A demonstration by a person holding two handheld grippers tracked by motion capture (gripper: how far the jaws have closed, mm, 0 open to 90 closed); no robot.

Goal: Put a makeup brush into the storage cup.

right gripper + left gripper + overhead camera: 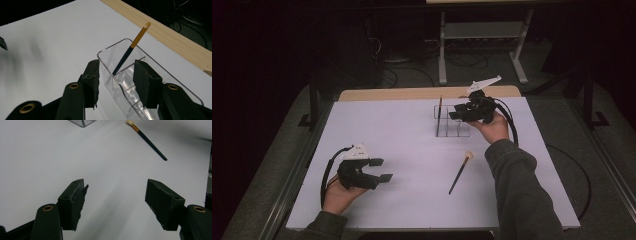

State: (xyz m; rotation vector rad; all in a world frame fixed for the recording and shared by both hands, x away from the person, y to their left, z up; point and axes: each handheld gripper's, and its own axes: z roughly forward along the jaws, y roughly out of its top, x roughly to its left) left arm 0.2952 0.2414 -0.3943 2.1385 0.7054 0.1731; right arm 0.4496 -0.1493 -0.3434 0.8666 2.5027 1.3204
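A clear plastic organizer (460, 131) with several compartments stands at the back right of the white board. A dark-handled brush (440, 115) leans upright in its far left compartment, pale end up; the right gripper view shows that brush (130, 50) slanting out of the organizer (110, 47). My right gripper (455, 114) hovers over the organizer's right part, its jaws (116, 66) open, with nothing pressed between them. A second brush (460, 172) lies flat on the board, bristles toward the back. My left gripper (382, 170) rests at the front left, open and holding nothing; its own view (115, 185) has the lying brush (147, 140) ahead to the right.
The white board (402, 140) covers the table, and a wooden strip (412, 93) runs along its far edge. Beyond it are a dark floor, cables and a metal stand (482, 45). A black cable (512, 125) trails from the right gripper.
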